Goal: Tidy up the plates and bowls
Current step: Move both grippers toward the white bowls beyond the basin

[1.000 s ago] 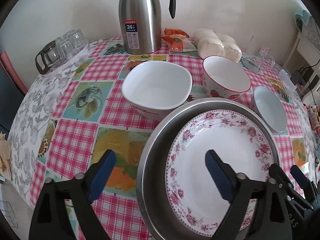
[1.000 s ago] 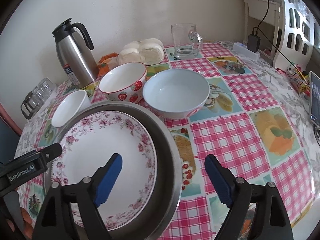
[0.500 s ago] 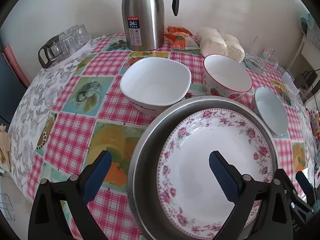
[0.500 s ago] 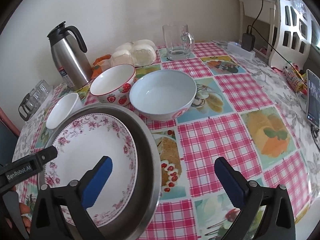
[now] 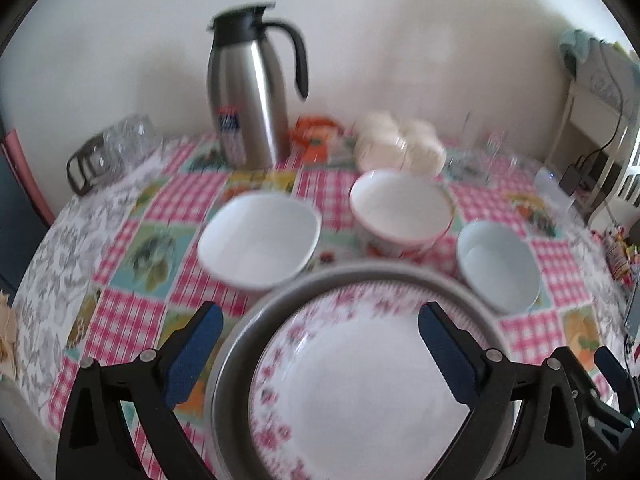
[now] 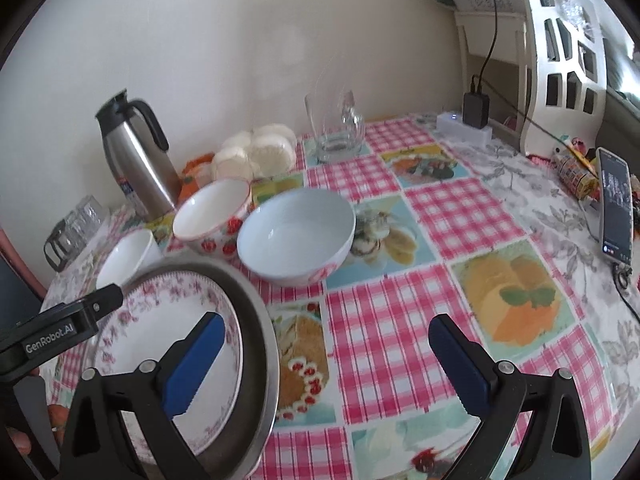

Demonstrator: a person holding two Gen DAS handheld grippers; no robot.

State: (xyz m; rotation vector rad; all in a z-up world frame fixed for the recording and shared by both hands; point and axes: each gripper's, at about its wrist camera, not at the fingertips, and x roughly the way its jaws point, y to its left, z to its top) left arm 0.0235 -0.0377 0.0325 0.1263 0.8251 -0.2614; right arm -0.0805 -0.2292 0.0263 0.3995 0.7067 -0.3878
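**Q:** What are the two tools doing right now?

**A:** Both are hanging above the table with nothing between their pads. The left gripper (image 5: 316, 348) is standing wide, having just been opening a little. The right gripper (image 6: 324, 356) is standing as wide as it gets, its jaws also having just been opening.

**Q:** What is lying nearest to them?

**A:** Directly under the left gripper, a floral plate (image 5: 360, 392) is sitting inside a metal pan (image 5: 236, 344). The right gripper's left pad is hovering over that same pan's edge; its right pad is hanging over bare checked tablecloth (image 6: 460, 216).

**Q:** And beyond the plate?

**A:** Three bowls are standing in a row just past the pan. Ahead and left of the left gripper is a plain white bowl (image 5: 260, 240). Straight ahead is a strawberry bowl (image 5: 400, 212). Ahead and right is a pale blue bowl (image 5: 496, 268), which is sitting straight ahead of the right gripper. Farther back, by the wall, are a steel flask (image 5: 248, 96), wrapped buns (image 5: 400, 144) and a glass mug (image 6: 336, 132).

**Q:** Which step is in hand?

**A:** The plate appears settled in the pan, and the bowls are not yet stacked. The next move likely calls for reaching forward to one bowl's rim, closing on it and nesting it with the others.
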